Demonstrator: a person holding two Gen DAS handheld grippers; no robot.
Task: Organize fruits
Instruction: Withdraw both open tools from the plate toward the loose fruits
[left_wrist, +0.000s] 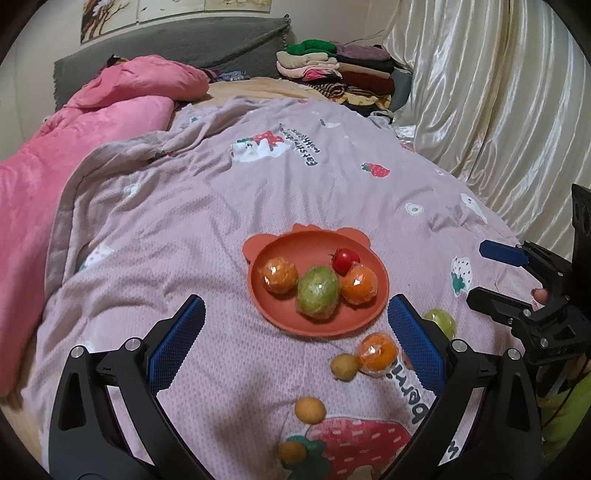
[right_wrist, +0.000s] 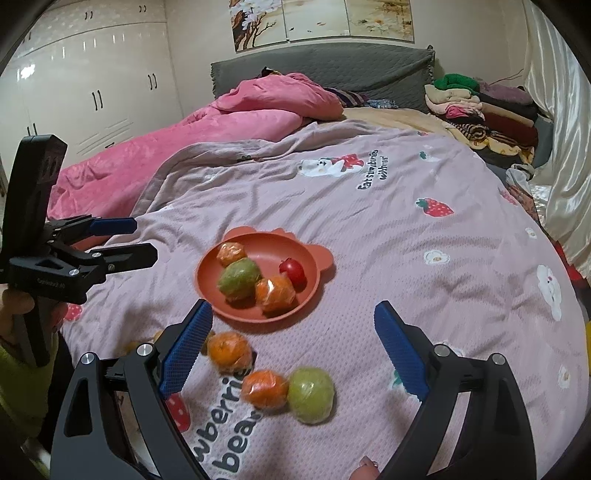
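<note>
Hovering over the fruit on the bed

Both grippers hang above the blanket (left_wrist: 258, 177), fingers spread and holding nothing. The left gripper (left_wrist: 295, 339) and right gripper (right_wrist: 293, 350) face the plate (left_wrist: 291, 321), which holds two oranges, a green fruit (left_wrist: 317, 291) and a tomato (left_wrist: 345, 260). More fruit lies loose just beside it.

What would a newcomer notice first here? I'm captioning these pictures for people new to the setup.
The orange bear-eared plate mid-bed, holding two wrapped oranges, a wrapped green fruit and a red tomato. Nearer the camera, loose wrapped fruit lies on the strawberry-print quilt. Both open claws, left claw and right claw, frame the scene.
</note>
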